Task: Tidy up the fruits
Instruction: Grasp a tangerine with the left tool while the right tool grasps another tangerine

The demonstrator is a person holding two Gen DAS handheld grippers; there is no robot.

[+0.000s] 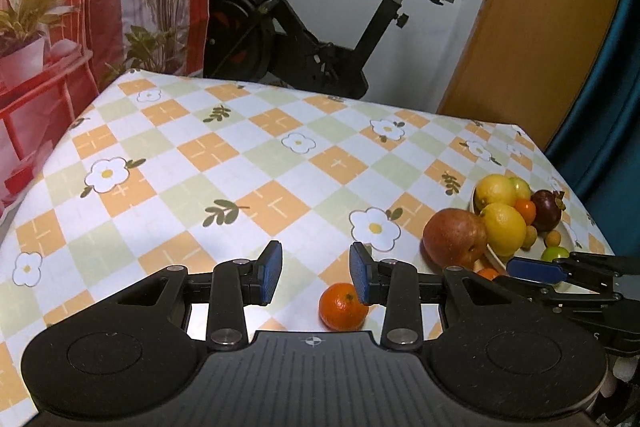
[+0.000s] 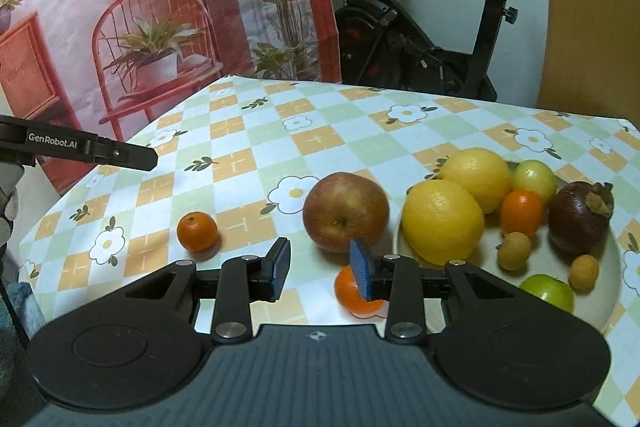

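- On the surface (image 1: 240,163), wide bare cloth stretches to the far edge.
- Left tool (image 1: 316,273) spread, empty, over a mandarin (image 1: 342,307).
- Right tool (image 2: 320,267) spread, empty, beside the plate (image 2: 612,267) near the right edge.

Quick headcount of the fruit: two lemons, one in front (image 2: 442,221) and one behind it (image 2: 478,179); one apple (image 2: 346,211) on the cloth; three mandarins, one off to the left (image 2: 197,231), one low by the near gripper pad (image 2: 352,293), one on the plate (image 2: 521,213); one mangosteen (image 2: 580,217); two small tan round fruits, one (image 2: 514,251) and another (image 2: 585,273); two green fruits, a pale one at the back (image 2: 534,179) and a brighter one in front (image 2: 550,291); one plate (image 2: 612,275); two grippers, left (image 1: 316,273) and right (image 2: 320,269).
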